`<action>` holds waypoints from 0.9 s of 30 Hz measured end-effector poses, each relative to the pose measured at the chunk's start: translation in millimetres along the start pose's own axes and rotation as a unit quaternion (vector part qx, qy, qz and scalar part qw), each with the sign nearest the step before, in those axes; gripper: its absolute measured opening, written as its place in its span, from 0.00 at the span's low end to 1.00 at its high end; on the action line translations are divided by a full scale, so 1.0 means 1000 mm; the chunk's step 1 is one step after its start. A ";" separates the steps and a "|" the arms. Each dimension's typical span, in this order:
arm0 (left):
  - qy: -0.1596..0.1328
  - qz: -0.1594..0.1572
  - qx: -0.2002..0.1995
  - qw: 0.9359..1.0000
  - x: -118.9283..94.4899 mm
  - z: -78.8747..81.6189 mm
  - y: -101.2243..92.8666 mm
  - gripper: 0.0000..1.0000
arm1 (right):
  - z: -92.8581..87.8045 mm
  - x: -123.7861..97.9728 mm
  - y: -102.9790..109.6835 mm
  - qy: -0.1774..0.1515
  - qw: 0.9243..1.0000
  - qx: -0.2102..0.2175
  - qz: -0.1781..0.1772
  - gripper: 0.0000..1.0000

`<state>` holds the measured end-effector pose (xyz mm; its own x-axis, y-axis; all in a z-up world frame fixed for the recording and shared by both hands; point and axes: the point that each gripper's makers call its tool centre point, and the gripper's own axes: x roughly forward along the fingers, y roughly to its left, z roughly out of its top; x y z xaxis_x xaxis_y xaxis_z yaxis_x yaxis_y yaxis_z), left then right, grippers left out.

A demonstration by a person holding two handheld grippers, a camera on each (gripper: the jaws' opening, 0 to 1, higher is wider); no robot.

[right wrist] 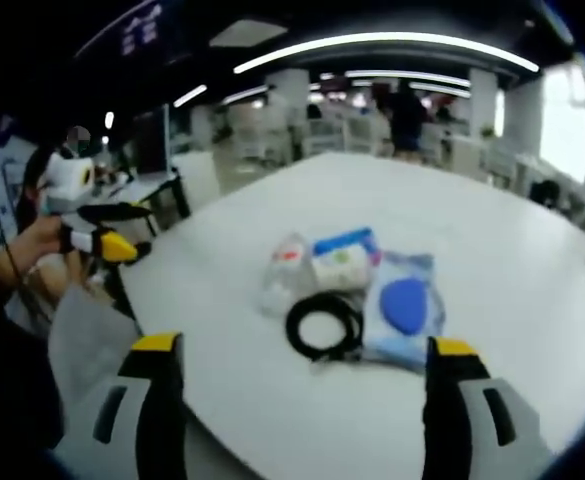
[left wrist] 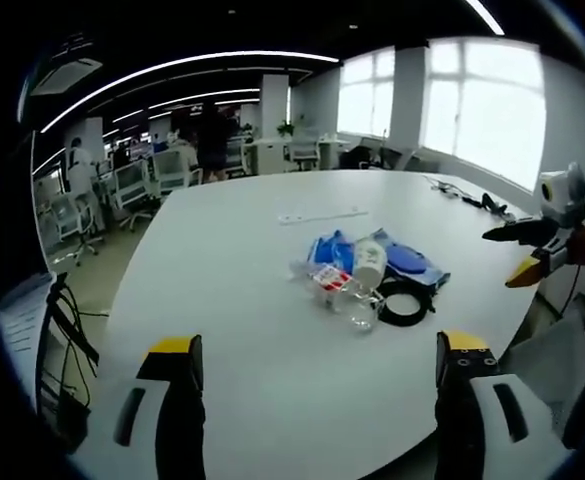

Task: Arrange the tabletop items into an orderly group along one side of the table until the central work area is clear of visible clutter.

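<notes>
The left tongs (left wrist: 317,375) stand wide apart at the bottom of the left gripper view, black with yellow tips, with nothing between them, held above the near edge of a large white surface (left wrist: 232,260). The right tongs (right wrist: 297,375) in the right gripper view are likewise spread wide and empty, over the opposite edge of the same surface. The task's things lie bunched together near the middle of the surface, well apart from both pairs of tongs: a clear plastic bottle (left wrist: 357,290) lying on its side with a white label band and cap end, a small clear packet with a red and white label (left wrist: 327,278) touching it, a coil of black cable (left wrist: 404,300) just beside the bottle, and a blue item in a clear plastic bag (left wrist: 402,258) behind them. From the right gripper view the same cluster shows the black cable coil (right wrist: 324,325) nearest, the clear bag with a round blue pad (right wrist: 404,305) beside it, a white bottle or box with a blue edge (right wrist: 342,262) and the clear packet with a red mark (right wrist: 284,265). No printing on any label is sharp enough to read. A thin white strip (left wrist: 322,214) lies alone farther along the surface. The other tongs appear at the edge of each view, held in a hand (right wrist: 32,245), slightly parted. Office chairs (left wrist: 132,185) and bright windows (left wrist: 472,100) fill the background.
</notes>
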<state>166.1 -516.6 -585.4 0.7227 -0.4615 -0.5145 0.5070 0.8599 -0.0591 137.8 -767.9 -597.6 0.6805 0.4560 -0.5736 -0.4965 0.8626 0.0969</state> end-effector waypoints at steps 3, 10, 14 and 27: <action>0.005 -0.001 -0.001 1.000 0.005 -0.002 0.002 0.97 | 0.003 0.006 0.003 0.001 1.000 -0.004 0.006 0.98; -0.001 -0.012 -0.007 1.000 0.015 0.001 0.003 0.96 | 0.009 0.020 0.007 0.002 1.000 -0.009 0.018 0.97; -0.001 -0.016 -0.003 1.000 0.021 0.003 0.001 0.96 | 0.015 0.027 0.009 -0.002 1.000 -0.012 0.024 0.96; 0.014 -0.031 -0.002 0.999 0.041 -0.005 0.000 0.93 | 0.012 0.056 0.012 0.012 0.999 -0.023 0.043 0.92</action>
<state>193.8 -534.7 -610.7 0.6765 -0.5078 -0.5333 0.5486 0.8306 -0.0950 175.8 -729.6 -618.8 0.6214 0.5213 -0.5849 -0.5762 0.8099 0.1097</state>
